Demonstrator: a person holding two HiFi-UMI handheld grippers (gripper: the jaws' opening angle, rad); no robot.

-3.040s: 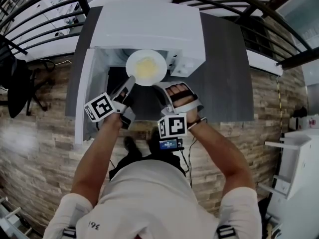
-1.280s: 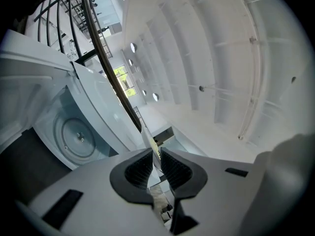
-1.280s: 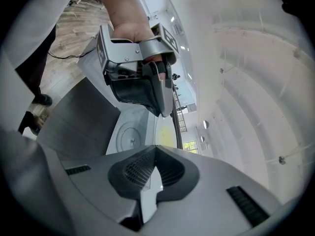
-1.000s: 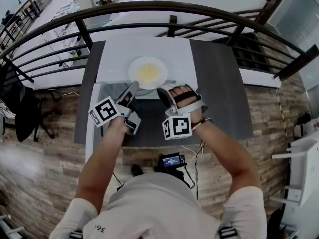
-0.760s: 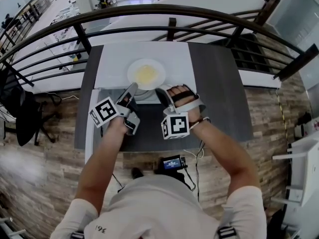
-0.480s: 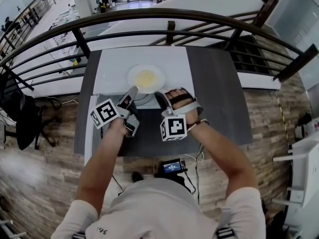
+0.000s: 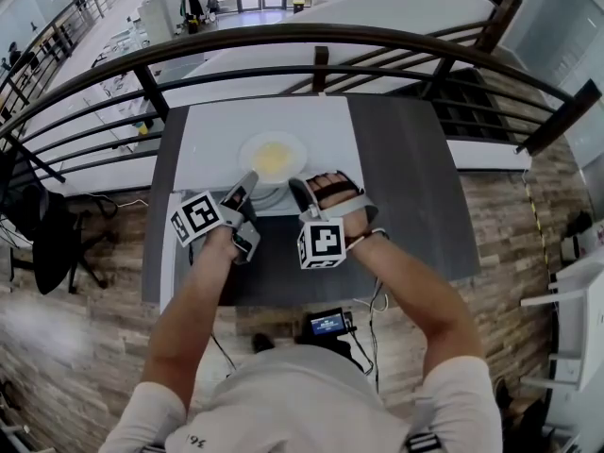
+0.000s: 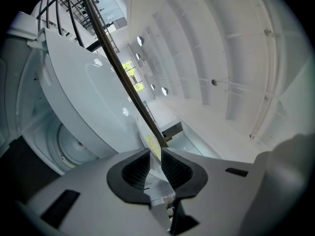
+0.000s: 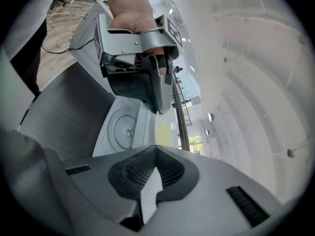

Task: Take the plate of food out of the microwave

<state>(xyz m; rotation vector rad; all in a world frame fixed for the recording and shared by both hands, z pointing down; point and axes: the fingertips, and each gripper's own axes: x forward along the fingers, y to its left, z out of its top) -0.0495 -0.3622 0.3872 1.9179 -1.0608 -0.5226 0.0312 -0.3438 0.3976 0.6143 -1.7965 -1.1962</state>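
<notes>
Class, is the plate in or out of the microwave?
Out: left gripper and right gripper hold the plate; the turntable inside is bare.

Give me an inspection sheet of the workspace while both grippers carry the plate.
Surface: dark grey table bearing the white microwave.
Job's things: plate with yellow food, held outside the cavity; microwave door open at left.
Clutter: nothing seen.
Grippers: left gripper and right gripper both shut on the plate's near rim.
Cables: cable beside a small screen unit at the person's waist.
Surroundings: dark railing, plank floor, chair.
</notes>
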